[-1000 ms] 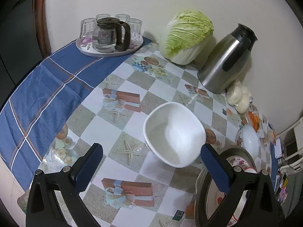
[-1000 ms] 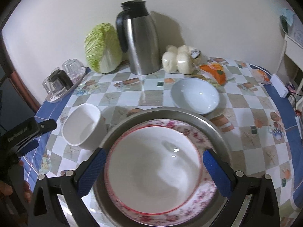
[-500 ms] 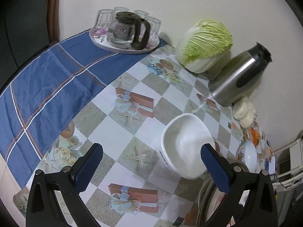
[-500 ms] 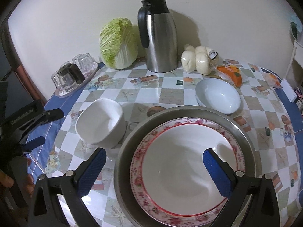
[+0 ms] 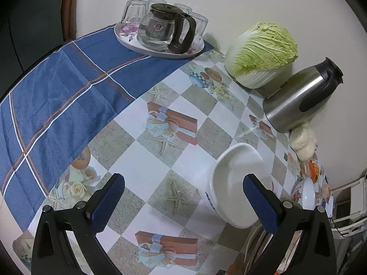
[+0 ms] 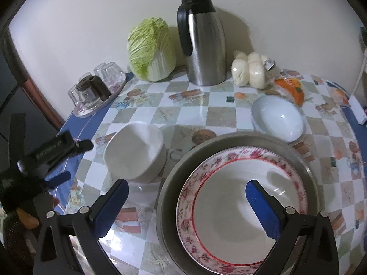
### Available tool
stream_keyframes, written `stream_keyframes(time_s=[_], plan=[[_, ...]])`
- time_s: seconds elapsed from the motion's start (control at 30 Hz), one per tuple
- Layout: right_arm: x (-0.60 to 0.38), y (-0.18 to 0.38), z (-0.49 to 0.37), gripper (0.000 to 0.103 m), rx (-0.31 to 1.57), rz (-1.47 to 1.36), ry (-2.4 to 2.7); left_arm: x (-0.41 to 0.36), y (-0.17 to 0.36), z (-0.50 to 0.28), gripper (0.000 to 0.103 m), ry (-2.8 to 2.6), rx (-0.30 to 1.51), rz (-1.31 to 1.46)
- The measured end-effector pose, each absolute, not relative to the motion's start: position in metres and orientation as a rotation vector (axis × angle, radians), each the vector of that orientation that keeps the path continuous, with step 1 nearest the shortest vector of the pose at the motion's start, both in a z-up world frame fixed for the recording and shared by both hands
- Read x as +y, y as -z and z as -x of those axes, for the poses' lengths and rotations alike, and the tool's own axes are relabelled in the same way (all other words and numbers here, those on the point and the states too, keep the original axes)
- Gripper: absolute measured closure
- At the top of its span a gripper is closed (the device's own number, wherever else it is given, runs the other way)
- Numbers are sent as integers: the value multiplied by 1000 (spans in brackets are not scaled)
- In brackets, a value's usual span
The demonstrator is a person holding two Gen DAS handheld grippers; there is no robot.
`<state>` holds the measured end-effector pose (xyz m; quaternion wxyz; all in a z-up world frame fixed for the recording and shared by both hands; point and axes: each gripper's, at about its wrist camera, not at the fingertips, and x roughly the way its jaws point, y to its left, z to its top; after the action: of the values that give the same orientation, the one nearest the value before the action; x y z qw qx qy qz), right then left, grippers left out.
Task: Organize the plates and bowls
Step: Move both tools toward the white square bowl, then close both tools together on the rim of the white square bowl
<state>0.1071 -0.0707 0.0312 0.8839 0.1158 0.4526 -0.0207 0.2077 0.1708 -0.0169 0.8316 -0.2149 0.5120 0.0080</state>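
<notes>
We hold both claws spread wide with nothing between the pads. Under our right gripper [image 6: 185,202] a floral plate [image 6: 240,206] sits inside a steel pan [image 6: 298,158], their near rims cut off. Our left gripper [image 5: 183,197] hangs over the table [image 5: 142,171] near its left edge, one finger [image 5: 259,202] hiding part of the white bowl [image 6: 135,152]. Farther right stands a pale bowl [image 6: 277,118]. Along the far edge stand a cabbage [image 6: 150,49] and jug [image 6: 201,41].

Bare tablecloth [image 5: 142,174] lies open left of the white bowl [image 5: 238,183] — cabbage [image 5: 261,55] and thermos [image 5: 298,100] crowd the wall.
</notes>
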Motion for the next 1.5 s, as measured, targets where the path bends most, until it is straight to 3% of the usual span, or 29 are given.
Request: stream_keyframes(time_s=[0.57, 0.87, 1.03, 1.27, 1.33, 1.5], plan=[[-65, -108, -149, 0, 955, -225, 23, 176, 24, -217, 1, 61, 1078, 521], [-47, -85, -186, 0, 1030, -146, 50, 167, 34, -224, 1, 96, 1106, 517], [-41, -55, -197, 10, 1075, -167, 65, 159, 41, -228, 3, 115, 1124, 504], [-38, -15, -212, 31, 1147, -197, 87, 154, 55, -235, 23, 126, 1165, 514], [-38, -5, -216, 33, 1162, -210, 92, 151, 58, -235, 31, 130, 1176, 510], [-33, 18, -223, 56, 1201, -213, 78, 147, 66, -237, 45, 136, 1206, 506]])
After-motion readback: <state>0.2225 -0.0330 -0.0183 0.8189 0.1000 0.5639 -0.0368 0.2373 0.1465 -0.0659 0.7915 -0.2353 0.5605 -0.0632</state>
